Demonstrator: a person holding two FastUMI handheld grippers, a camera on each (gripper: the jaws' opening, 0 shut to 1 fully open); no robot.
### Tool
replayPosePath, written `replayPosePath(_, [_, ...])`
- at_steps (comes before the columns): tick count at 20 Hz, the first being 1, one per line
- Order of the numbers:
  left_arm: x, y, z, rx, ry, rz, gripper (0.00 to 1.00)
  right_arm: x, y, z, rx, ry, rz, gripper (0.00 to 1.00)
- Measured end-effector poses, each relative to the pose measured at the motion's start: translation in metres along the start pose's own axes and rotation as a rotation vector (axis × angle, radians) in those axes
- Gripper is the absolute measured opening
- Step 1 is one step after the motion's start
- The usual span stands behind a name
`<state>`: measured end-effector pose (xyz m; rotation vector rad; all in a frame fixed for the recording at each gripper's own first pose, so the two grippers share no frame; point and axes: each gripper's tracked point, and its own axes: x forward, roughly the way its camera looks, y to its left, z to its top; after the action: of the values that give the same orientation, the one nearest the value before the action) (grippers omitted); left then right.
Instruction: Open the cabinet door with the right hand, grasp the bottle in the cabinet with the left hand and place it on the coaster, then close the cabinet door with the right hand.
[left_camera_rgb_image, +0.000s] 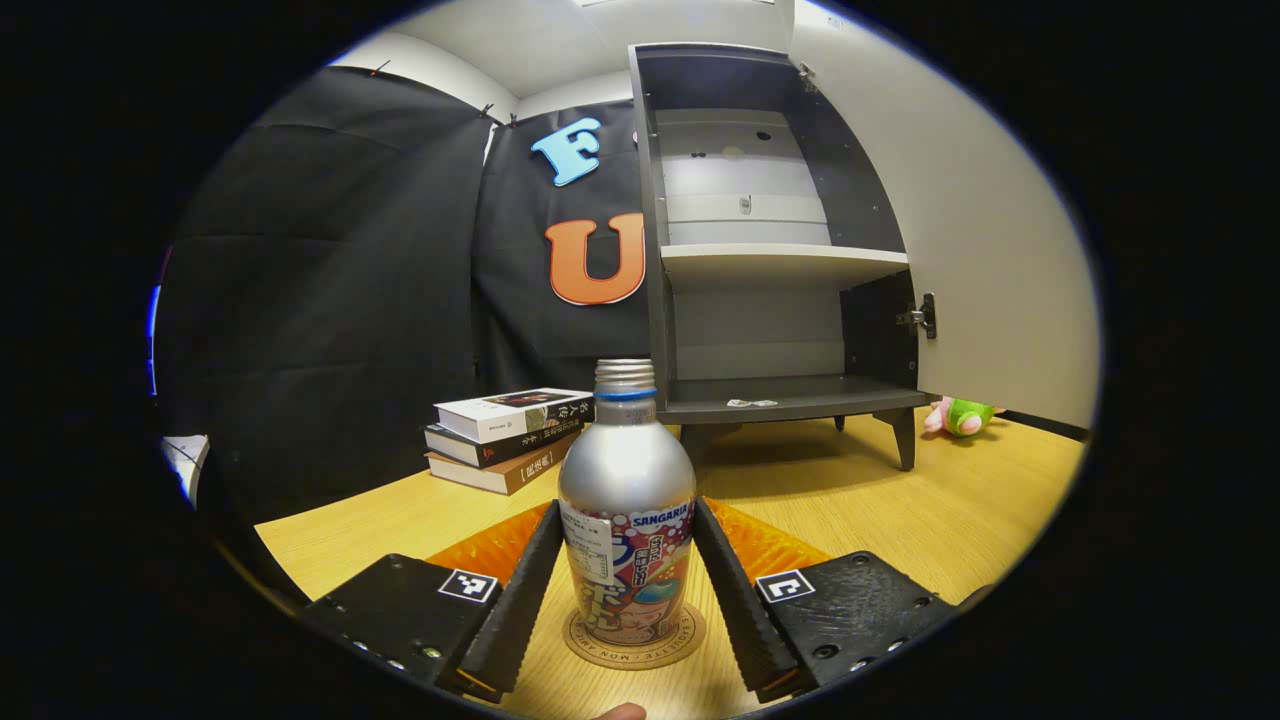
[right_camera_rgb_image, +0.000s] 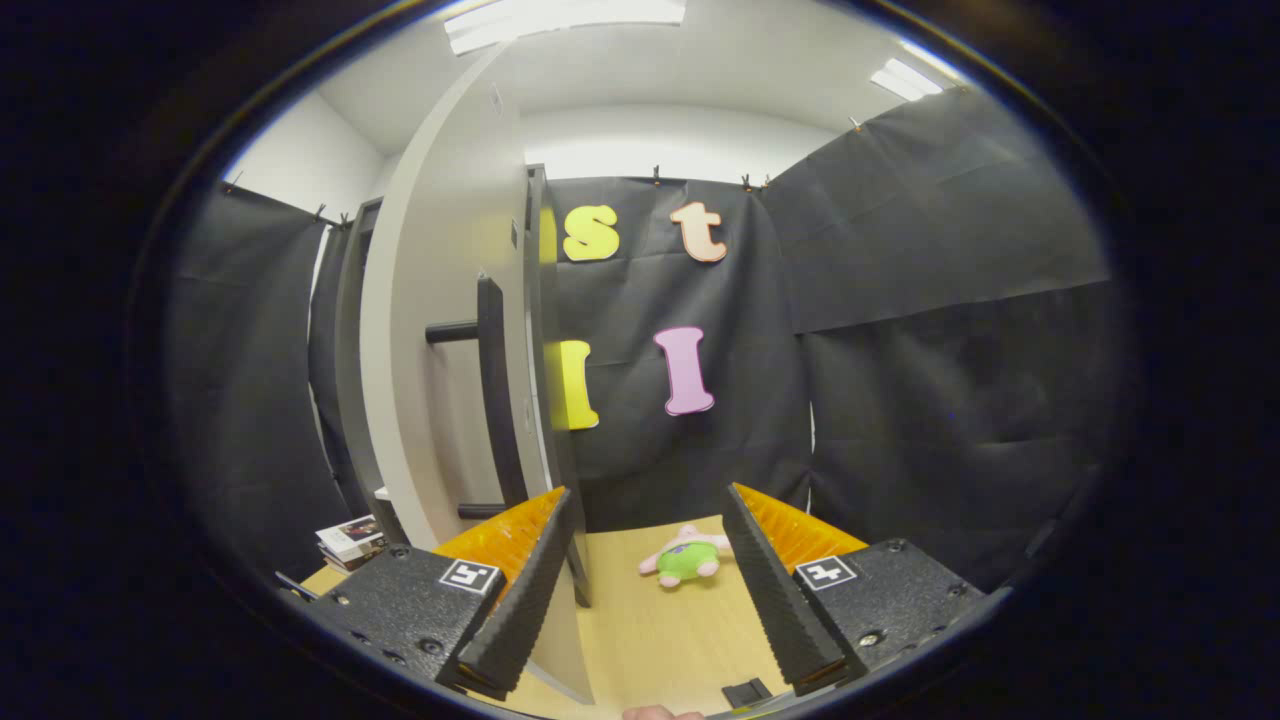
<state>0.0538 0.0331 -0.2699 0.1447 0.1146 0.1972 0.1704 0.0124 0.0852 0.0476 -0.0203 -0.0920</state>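
Bottle (left_camera_rgb_image: 626, 500): bottom centre of the left gripper view, upright on the coaster (left_camera_rgb_image: 634, 640), on the table (left_camera_rgb_image: 950, 510).
Left gripper (left_camera_rgb_image: 627, 590): jaws on both sides of the bottle, very close; cannot tell if they press it.
Cabinet (left_camera_rgb_image: 770, 260): upper centre-right, shelves bare, door (left_camera_rgb_image: 960, 220) swung open at right.
Books (left_camera_rgb_image: 505, 435): stack of 3, centre left.
Right gripper (right_camera_rgb_image: 648, 585): jaws wide, nothing between them; door (right_camera_rgb_image: 440, 330) edge and handle (right_camera_rgb_image: 490, 390) at centre left.
Toy (right_camera_rgb_image: 685, 558): lower centre, on the table.
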Motion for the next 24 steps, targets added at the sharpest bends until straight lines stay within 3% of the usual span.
replayPosePath(3, [-0.005,-0.002,0.007,-0.001,0.0,-0.023,0.79,0.0,-0.001,0.0,-0.004,-0.003,0.0,0.88])
replayPosePath(7, [-0.015,0.01,0.041,0.004,-0.06,0.009,1.0,0.001,0.0,0.0,-0.003,-0.016,0.002,0.88])
replayPosePath(9, [-0.023,0.013,0.066,-0.006,-0.083,0.004,0.96,0.004,-0.001,-0.002,0.001,-0.019,0.006,0.93])
replayPosePath(11, [-0.032,0.018,0.096,-0.004,-0.088,-0.003,0.96,0.005,-0.002,-0.002,0.009,-0.021,0.011,0.88])
replayPosePath(14, [-0.043,0.024,0.149,-0.024,-0.092,-0.023,0.96,0.009,-0.004,-0.003,0.004,-0.023,0.014,0.93])
replayPosePath(15, [-0.045,0.026,0.171,-0.026,-0.108,-0.029,0.96,0.011,-0.004,-0.003,0.002,-0.025,0.016,0.88])
replayPosePath(16, [-0.048,0.029,0.192,-0.021,-0.127,-0.034,0.96,0.013,-0.005,-0.004,0.004,-0.026,0.019,0.93])
replayPosePath(19, [-0.056,0.031,0.231,0.024,-0.142,-0.044,0.96,0.016,-0.006,-0.008,-0.01,-0.015,0.018,0.93])
replayPosePath(20, [-0.059,0.026,0.244,0.032,-0.149,-0.059,0.96,0.016,-0.006,-0.007,-0.018,-0.018,0.012,0.88])
replayPosePath(21, [-0.064,0.023,0.257,0.032,-0.153,-0.072,0.96,0.017,-0.007,-0.005,-0.025,-0.022,0.008,0.93])
replayPosePath(24, [-0.076,0.008,0.292,0.01,-0.172,-0.15,0.96,0.02,0.0,-0.006,-0.035,-0.013,0.024,0.92])
